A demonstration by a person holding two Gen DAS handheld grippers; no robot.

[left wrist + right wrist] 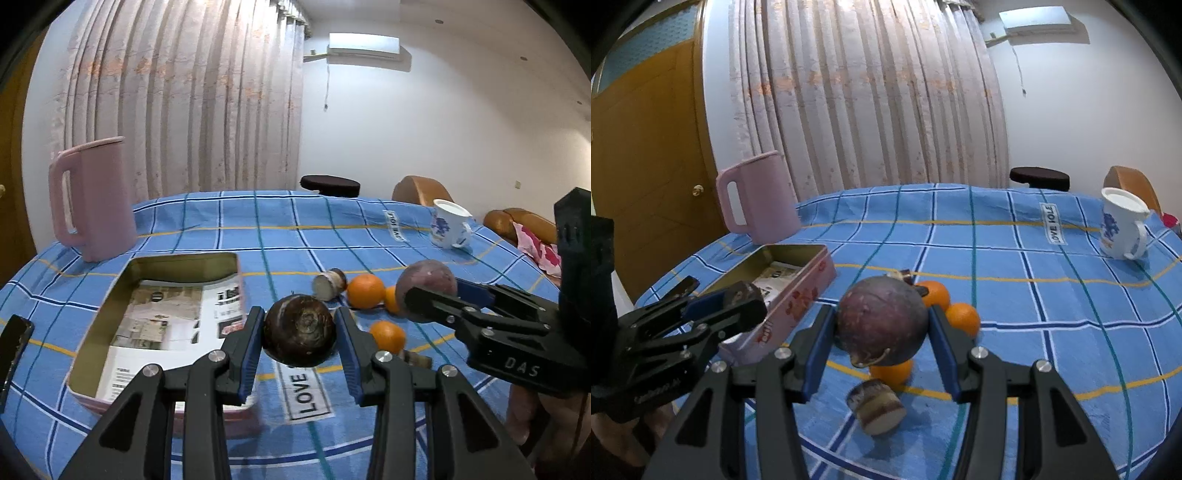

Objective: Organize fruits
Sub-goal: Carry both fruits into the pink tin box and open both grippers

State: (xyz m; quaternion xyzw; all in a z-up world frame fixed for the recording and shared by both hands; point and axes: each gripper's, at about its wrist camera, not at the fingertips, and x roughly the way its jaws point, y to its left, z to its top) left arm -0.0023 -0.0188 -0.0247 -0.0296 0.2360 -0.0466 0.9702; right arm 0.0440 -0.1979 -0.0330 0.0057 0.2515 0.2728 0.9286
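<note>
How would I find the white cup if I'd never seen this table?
Look at the round table with the blue checked cloth. At its far right edge, away from the pink jug and the tin, stands the cup: white, with blue flowers.

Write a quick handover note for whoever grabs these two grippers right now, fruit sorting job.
Left gripper: shut on a dark brown round fruit, held above the cloth beside the pink tin.
Right gripper: shut on a larger purple round fruit, also held up off the table.
On the blue checked tablecloth: three oranges and two short cut pieces.
The tin is open, lined with printed paper, no fruit in it yet.
Done: both round fruits picked up.
Left: probably set them in the tin, then deal with the oranges and cut pieces.
</note>
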